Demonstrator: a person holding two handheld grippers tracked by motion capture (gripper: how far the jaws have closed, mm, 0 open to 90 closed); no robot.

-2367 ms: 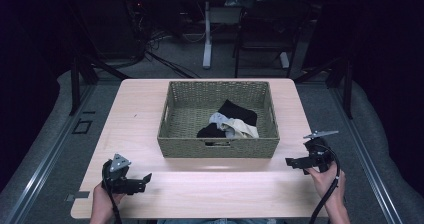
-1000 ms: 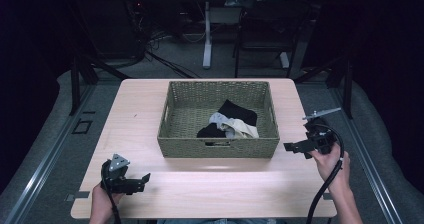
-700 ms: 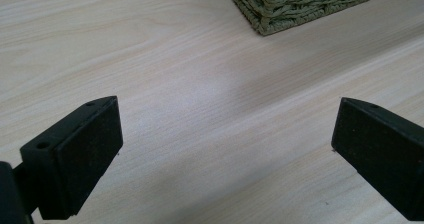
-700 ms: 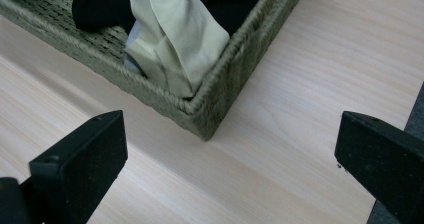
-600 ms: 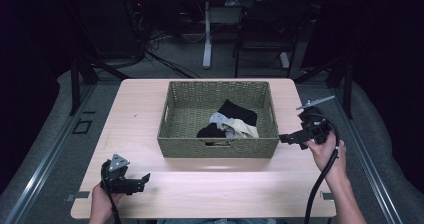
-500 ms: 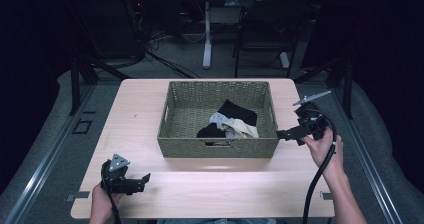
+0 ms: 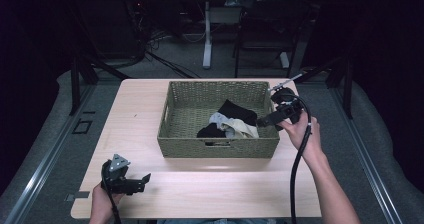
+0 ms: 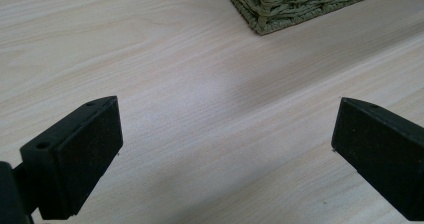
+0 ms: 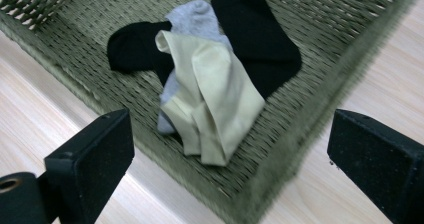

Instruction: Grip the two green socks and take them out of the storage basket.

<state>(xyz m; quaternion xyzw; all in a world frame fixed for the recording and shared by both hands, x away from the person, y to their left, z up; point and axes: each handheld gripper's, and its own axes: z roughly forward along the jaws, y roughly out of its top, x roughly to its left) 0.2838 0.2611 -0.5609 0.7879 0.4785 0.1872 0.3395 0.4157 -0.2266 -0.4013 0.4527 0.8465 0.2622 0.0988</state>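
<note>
A green woven basket (image 7: 169, 115) stands in the middle of the light wooden table (image 7: 140, 114). In its right half lies a small heap of socks: a cream sock (image 9: 215, 99), a grey sock (image 9: 195, 16) and black socks (image 9: 255, 39), also seen as the sock heap (image 7: 230, 124) from above. My right gripper (image 7: 262, 122) hovers open over the basket's right rim, jaws pointing left at the socks with nothing between them. My left gripper (image 7: 144, 179) rests low at the table's front left, open and holding nothing, with the basket corner (image 8: 280, 9) ahead.
A black cable (image 7: 296, 164) trails from the right gripper along the person's forearm. Bare tabletop (image 8: 200, 74) lies between the left gripper and the basket. Beyond the table are dark chairs and desk legs (image 7: 207, 34).
The right gripper has travelled from the table's front right forward and left, rising over the basket's right rim. The left gripper has stayed in place.
</note>
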